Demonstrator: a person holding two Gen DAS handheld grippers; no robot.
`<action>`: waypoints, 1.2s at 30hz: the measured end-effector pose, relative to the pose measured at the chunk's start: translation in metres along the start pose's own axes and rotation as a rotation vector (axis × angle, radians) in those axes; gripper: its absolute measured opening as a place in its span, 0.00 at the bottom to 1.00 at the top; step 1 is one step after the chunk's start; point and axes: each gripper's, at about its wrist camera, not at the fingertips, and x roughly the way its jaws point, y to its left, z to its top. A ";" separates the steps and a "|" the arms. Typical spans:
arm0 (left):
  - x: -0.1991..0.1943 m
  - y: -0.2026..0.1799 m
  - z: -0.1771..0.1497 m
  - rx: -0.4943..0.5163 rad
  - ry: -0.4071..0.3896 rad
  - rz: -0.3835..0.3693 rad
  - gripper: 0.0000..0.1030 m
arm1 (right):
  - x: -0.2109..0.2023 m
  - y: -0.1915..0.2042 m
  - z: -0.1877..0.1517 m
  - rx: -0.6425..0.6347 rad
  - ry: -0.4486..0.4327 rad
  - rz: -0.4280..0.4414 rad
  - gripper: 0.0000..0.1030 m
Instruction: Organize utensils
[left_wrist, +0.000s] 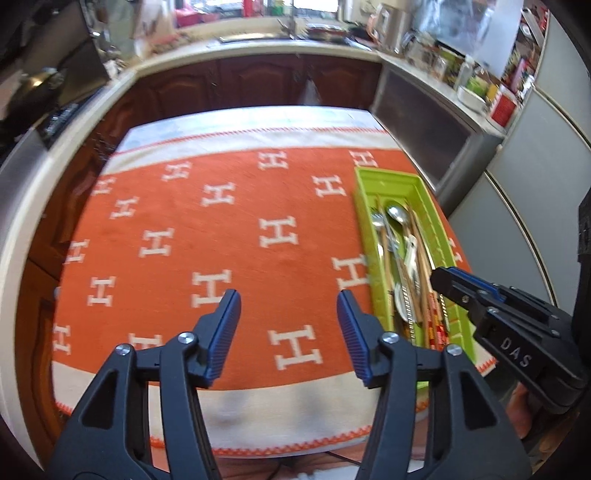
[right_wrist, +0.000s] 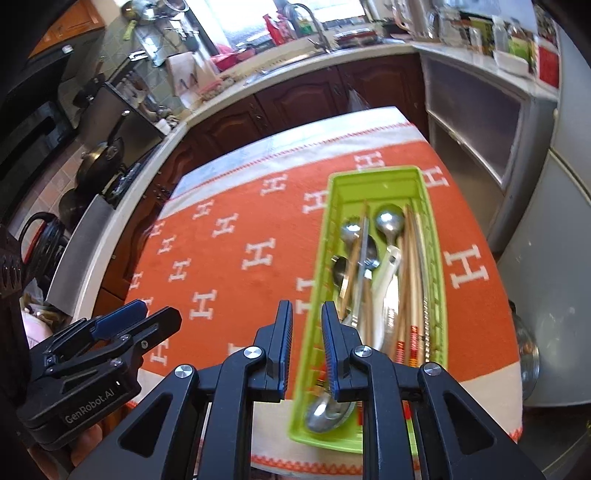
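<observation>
The green tray (right_wrist: 384, 184) of utensils (right_wrist: 384, 273) lies beyond both grippers' empty fingers, left (left_wrist: 289, 328) wide apart, right (right_wrist: 306, 347) narrowly parted.

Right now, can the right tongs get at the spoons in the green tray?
Probably yes. The right tongs hang empty over the green tray, whose top is open, and nothing covers the spoons.

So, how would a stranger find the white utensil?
On the orange cloth stands a green tray full of cutlery. The white utensil lies in its middle, between steel spoons and wooden chopsticks; it alone is white.
</observation>
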 end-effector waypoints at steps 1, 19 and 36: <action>-0.004 0.004 0.000 -0.003 -0.009 0.007 0.51 | -0.004 0.007 0.001 -0.016 -0.012 -0.001 0.16; -0.075 0.045 -0.006 -0.058 -0.149 0.112 0.56 | -0.044 0.114 0.012 -0.176 -0.070 0.083 0.26; -0.089 0.065 0.002 -0.133 -0.212 0.208 0.70 | -0.057 0.142 0.021 -0.205 -0.101 0.084 0.40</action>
